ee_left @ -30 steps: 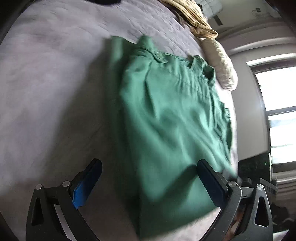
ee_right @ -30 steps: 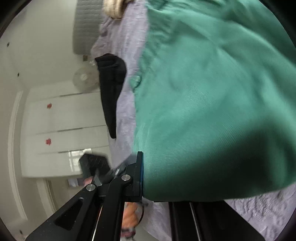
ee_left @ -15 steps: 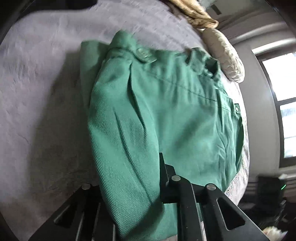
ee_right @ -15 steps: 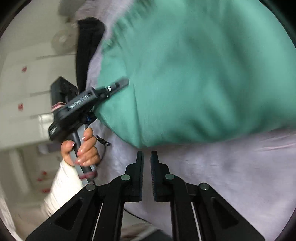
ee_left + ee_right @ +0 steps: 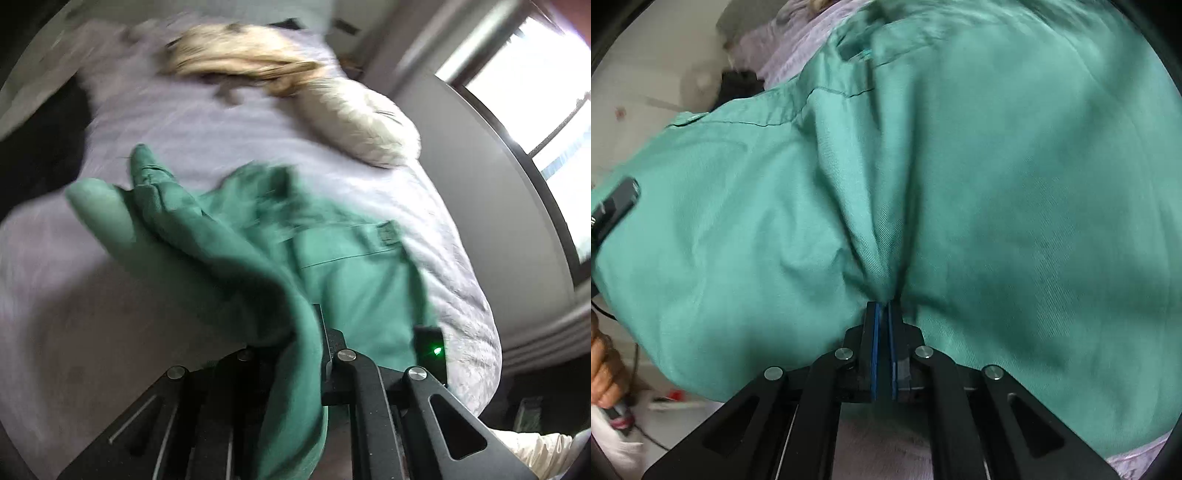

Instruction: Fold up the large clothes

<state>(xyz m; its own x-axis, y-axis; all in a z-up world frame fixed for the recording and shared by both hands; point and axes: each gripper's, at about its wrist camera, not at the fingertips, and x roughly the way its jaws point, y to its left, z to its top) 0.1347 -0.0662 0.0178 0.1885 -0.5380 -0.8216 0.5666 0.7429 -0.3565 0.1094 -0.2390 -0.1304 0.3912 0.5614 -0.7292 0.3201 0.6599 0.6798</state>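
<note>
The green trousers lie folded on the lilac bed cover, waistband toward the pillows. My left gripper is shut on the near edge of the green trousers, and a fold of cloth drapes over its left finger. In the right wrist view the green trousers fill nearly the whole frame. My right gripper is shut on a pinched ridge of the cloth, which puckers up from between the blue pads. The left gripper's body and the hand holding it show at the left edge.
A cream pillow and a tan blanket lie at the head of the bed. A dark garment lies at the left edge. A window is on the right wall. A white fan stands by the far wall.
The left gripper closed on the trousers' edge and has lifted it, tilting toward the pillows. The right gripper, shut and clear of the cloth half a second ago, now pinches the trousers.
</note>
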